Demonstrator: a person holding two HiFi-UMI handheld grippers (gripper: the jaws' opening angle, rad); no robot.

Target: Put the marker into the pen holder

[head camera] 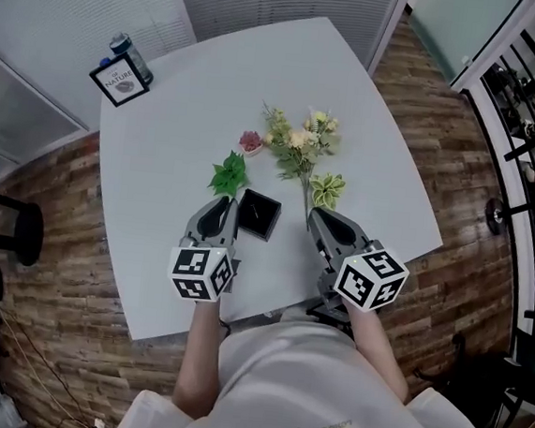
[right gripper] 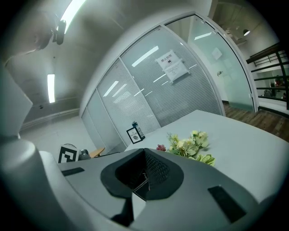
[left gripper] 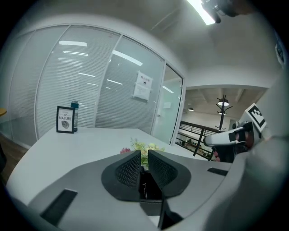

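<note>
Claws are hovering empty, left claw (head camera: pixel 222 202) parted by a slit, right claw (head camera: pixel 316 214) pressed together. Black square pen holder (head camera: pixel 247 200) between them is holding a slim marker (head camera: pixel 258 215), which is slanting toward two o'clock; only the head view is showing this slant.

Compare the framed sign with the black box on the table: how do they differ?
The framed sign stands upright at the table's far corner; the black box lies flat nearer the front. The sign's face is white; the box is black. Both are square, black-edged.

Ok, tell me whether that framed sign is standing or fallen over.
Standing: the framed sign rests upright at the table's far corner.
</note>
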